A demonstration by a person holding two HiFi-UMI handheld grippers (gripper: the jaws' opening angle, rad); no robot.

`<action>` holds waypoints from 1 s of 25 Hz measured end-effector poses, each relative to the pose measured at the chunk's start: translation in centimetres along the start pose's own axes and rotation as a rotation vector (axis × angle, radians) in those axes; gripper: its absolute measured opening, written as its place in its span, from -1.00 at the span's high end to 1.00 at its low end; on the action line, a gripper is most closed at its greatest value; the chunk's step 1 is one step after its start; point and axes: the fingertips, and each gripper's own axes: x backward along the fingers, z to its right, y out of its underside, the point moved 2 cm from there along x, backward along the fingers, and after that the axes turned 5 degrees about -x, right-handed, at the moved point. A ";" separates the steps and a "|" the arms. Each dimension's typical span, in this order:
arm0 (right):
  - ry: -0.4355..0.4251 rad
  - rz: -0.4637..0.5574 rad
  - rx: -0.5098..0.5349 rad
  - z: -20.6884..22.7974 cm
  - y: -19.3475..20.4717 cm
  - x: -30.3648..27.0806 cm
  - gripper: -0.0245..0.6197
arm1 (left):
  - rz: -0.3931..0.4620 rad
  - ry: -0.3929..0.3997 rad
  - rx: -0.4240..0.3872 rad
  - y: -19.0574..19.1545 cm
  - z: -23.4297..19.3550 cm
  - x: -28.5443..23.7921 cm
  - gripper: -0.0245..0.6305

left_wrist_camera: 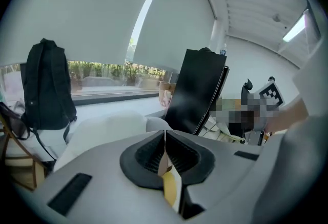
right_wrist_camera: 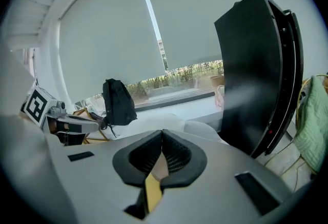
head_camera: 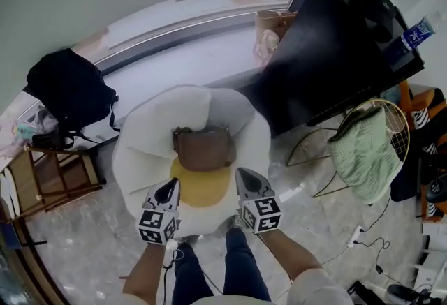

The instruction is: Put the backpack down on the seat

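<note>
Backpack (head_camera: pixel 204 148), brown, lies on white seat (head_camera: pixel 147 136), touching yellow cushion (head_camera: pixel 202 190); my left claw (head_camera: pixel 170 189) and right claw (head_camera: pixel 246 179) both closed, empty, near it

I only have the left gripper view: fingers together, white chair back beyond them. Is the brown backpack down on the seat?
Observer: Yes. The head view shows the brown backpack lying on the yellow cushion of the white seat.
Operator: Is the right gripper holding anything?
Observer: No. Its own view shows its fingers together with nothing between them.
Operator: Anything to the right of the seat?
Observer: A green cloth hangs there, beside the black panel.
</note>
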 end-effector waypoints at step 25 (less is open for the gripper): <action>-0.072 0.244 0.127 -13.1 -13.8 17.1 0.83 | 0.275 0.052 -0.167 -13.7 7.5 18.7 0.81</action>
